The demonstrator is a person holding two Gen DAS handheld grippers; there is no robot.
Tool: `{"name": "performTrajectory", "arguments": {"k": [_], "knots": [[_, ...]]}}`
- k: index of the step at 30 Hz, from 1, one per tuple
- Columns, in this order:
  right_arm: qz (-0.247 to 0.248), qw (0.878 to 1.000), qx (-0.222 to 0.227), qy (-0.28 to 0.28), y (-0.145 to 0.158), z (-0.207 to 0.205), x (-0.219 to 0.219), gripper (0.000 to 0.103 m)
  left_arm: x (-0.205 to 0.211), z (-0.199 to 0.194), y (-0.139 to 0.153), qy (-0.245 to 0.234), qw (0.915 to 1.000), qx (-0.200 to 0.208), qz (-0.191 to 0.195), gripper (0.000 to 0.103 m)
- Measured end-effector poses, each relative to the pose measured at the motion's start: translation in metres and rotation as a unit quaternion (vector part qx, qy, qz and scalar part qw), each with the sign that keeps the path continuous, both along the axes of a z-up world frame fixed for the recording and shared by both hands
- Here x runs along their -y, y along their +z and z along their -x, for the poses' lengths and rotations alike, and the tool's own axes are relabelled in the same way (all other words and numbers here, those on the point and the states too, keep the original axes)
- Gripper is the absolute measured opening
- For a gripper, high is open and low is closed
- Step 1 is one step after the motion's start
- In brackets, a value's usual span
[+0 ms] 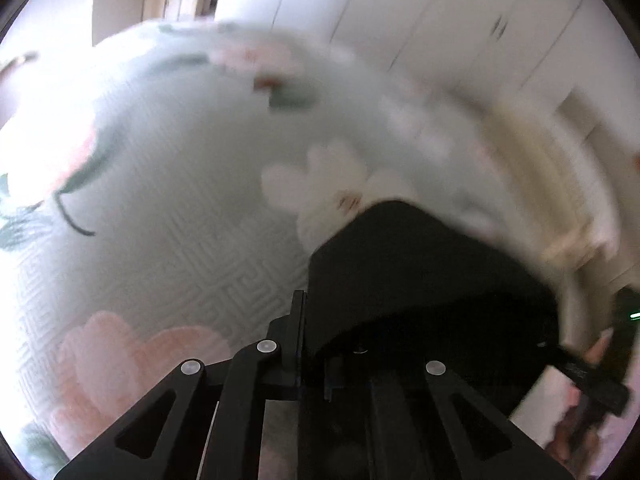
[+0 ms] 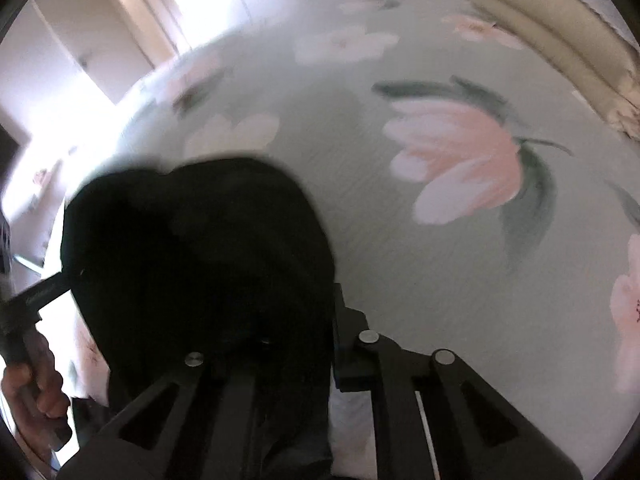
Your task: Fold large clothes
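Black garment (image 1: 420,276) hangs bunched above the floral bedspread (image 1: 168,216), stretched between both tools. The left gripper (image 1: 316,344) is pinching one part of it; the right gripper (image 2: 296,320) is pinching another. Cloth hides most fingertips. A beige headboard (image 2: 568,44) borders the bed, and white wardrobe doors (image 1: 460,20) stand beyond.

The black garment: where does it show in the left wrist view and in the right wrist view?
Left wrist: the black garment fills the lower centre-right, bunched directly ahead of the claw.
Right wrist: it fills the lower left, again right at the claw.
Shared landmark: the floral bedspread beneath it.
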State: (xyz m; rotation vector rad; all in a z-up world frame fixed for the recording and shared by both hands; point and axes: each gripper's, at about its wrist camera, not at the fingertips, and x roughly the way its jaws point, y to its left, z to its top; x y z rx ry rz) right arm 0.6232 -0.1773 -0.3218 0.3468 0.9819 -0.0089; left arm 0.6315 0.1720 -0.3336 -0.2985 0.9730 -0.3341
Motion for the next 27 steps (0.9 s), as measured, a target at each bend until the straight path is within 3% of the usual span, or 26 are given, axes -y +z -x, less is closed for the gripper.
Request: {"name": "performTrajectory", "arguments": {"k": [2,3,5,6,7,9,10,11,12,13,14,16,17,19,21,24,27], "knots": [[-0.015,1.0,0.025,0.002,0.011,0.02,0.011,0.008,-0.032,0.024,0.01,-0.012,0.997,0.012,0.076,0.012],[-0.012,0.999,0.028,0.012,0.008,0.029,0.011,0.009,-0.035,0.027,0.005,-0.015,0.9969,0.001,0.077,0.012],[0.028,0.999,0.005,0.026,-0.01,0.031,0.001,0.009,-0.035,0.026,-0.029,-0.016,0.9984,-0.043,0.034,0.013],[0.04,0.999,-0.013,0.029,-0.021,0.03,-0.003,0.009,-0.034,0.02,-0.054,-0.02,0.9962,-0.08,0.027,0.013],[0.049,0.997,-0.044,0.03,-0.043,0.026,-0.005,0.009,-0.035,0.01,-0.093,-0.025,0.9892,-0.143,0.021,0.015],[0.034,0.994,-0.095,0.037,-0.081,0.017,-0.003,0.008,-0.049,0.009,-0.104,-0.014,0.9863,-0.142,0.083,0.016],[0.034,0.995,-0.089,0.035,-0.083,0.018,-0.001,0.009,-0.051,0.008,-0.1,-0.016,0.9856,-0.142,0.091,0.019],[0.042,0.995,-0.087,0.04,-0.079,0.017,-0.002,0.009,-0.051,0.01,-0.092,-0.021,0.9874,-0.132,0.085,0.031],[0.047,0.994,-0.088,0.042,-0.076,0.017,-0.003,0.012,-0.051,0.014,-0.084,-0.027,0.9916,-0.113,0.056,0.039],[0.049,0.994,-0.089,0.042,-0.074,0.018,-0.001,0.017,-0.052,0.019,-0.079,-0.032,0.9937,-0.103,0.03,0.054],[0.046,0.994,-0.091,0.041,-0.072,0.019,0.004,0.021,-0.055,0.021,-0.077,-0.036,0.9939,-0.102,0.02,0.061],[0.028,0.994,-0.094,0.042,-0.069,0.025,0.015,0.041,-0.065,0.028,-0.076,-0.052,0.9912,-0.119,0.025,0.063],[0.022,0.994,-0.096,0.042,-0.067,0.028,0.02,0.047,-0.072,0.033,-0.075,-0.06,0.9896,-0.128,0.029,0.064],[0.014,0.994,-0.093,0.052,-0.052,0.042,0.025,0.051,-0.085,0.044,-0.069,-0.053,0.9904,-0.127,-0.004,0.063],[0.009,0.994,-0.086,0.065,-0.035,0.054,0.025,0.052,-0.094,0.056,-0.05,-0.053,0.9931,-0.1,-0.03,0.063],[0.027,0.994,-0.056,0.095,0.002,0.061,0.017,0.053,-0.085,0.063,-0.004,-0.067,0.9968,-0.035,-0.025,0.063],[0.048,0.992,-0.026,0.113,0.033,0.061,0.0,0.061,-0.048,0.059,0.04,-0.103,0.9944,0.024,0.0,0.064]]}}
